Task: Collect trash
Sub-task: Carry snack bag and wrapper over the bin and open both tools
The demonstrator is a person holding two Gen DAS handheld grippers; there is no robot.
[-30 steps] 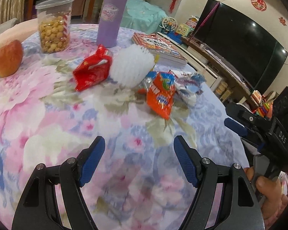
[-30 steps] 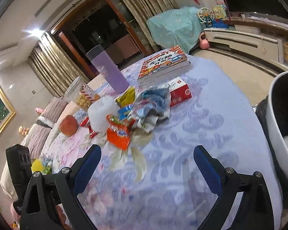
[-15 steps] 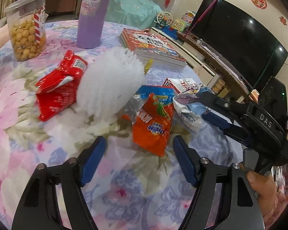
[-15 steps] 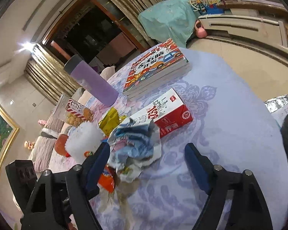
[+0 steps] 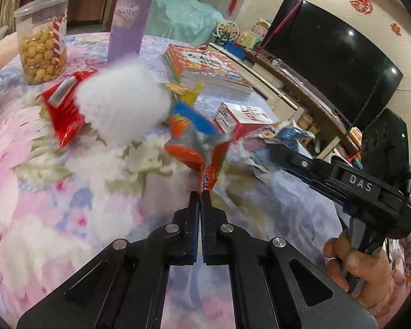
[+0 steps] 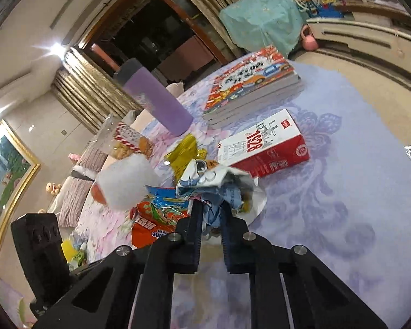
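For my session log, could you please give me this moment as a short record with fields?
left tongs: shut on orange wrapper, pinched by one end
right tongs: shut on blue wrapper
still lying loose: red wrapper, yellow wrapper, white foam net
not trash: books, purple bottle, snack jar, red-white box
surface: floral tablecloth
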